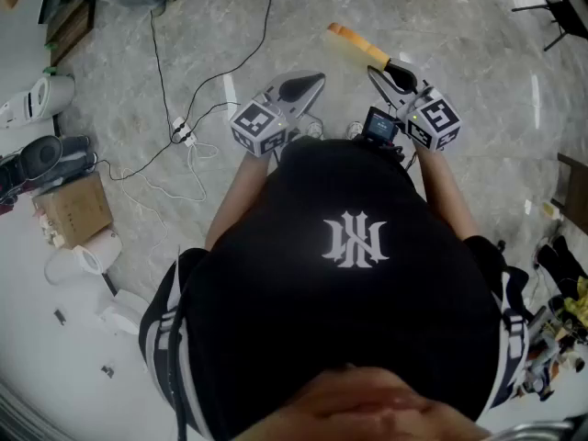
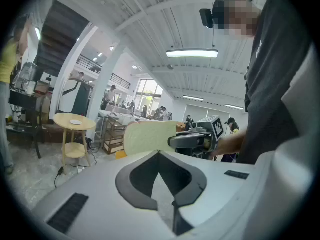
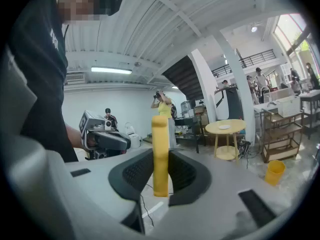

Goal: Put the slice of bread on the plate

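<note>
Already pinching the bread (image 3: 160,154) on edge in the right gripper (image 1: 390,70), with the long axis running out past the tips toward the upper centre of the head view. Beside it, keeping the left gripper (image 1: 296,88) pressed together on nothing. Probably a plate (image 3: 224,127) on the round table (image 3: 239,129), right of centre in the right gripper view and well apart across open floor, though too small to be sure. Calls for carrying the slice that way, then laying it flat. Worth minding the cables (image 1: 186,136) at the left of the head view; bare floor elsewhere.
</note>
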Tool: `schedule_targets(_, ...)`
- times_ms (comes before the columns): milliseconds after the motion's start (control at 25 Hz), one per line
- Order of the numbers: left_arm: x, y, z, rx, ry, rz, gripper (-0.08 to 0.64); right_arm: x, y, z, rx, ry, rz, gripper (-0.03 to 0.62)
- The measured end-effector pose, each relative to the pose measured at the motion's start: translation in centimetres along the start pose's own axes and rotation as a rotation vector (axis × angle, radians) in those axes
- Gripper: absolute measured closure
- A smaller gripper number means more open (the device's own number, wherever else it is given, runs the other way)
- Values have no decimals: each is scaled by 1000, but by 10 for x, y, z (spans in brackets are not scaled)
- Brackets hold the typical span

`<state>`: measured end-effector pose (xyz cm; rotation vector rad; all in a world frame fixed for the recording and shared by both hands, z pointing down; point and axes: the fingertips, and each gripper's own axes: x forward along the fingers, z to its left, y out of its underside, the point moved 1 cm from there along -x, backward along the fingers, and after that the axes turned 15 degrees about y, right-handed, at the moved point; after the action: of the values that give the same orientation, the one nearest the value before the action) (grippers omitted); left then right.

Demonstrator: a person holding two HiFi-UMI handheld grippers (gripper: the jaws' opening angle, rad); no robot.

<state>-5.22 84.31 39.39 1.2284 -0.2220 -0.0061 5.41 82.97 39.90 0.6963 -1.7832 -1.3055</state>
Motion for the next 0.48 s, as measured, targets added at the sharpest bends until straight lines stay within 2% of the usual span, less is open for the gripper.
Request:
schedule_targets(160, 3, 2, 1, 1, 1, 6, 557, 0, -1, -2, 3, -4, -4, 511)
schedule_targets(320, 3, 6, 0, -5, -4, 14, 557, -1, -1, -1, 47, -28, -29, 508)
schedule_targets(480, -1, 3, 4, -5, -25, 17, 557, 1, 3, 0, 35, -30, -18, 508)
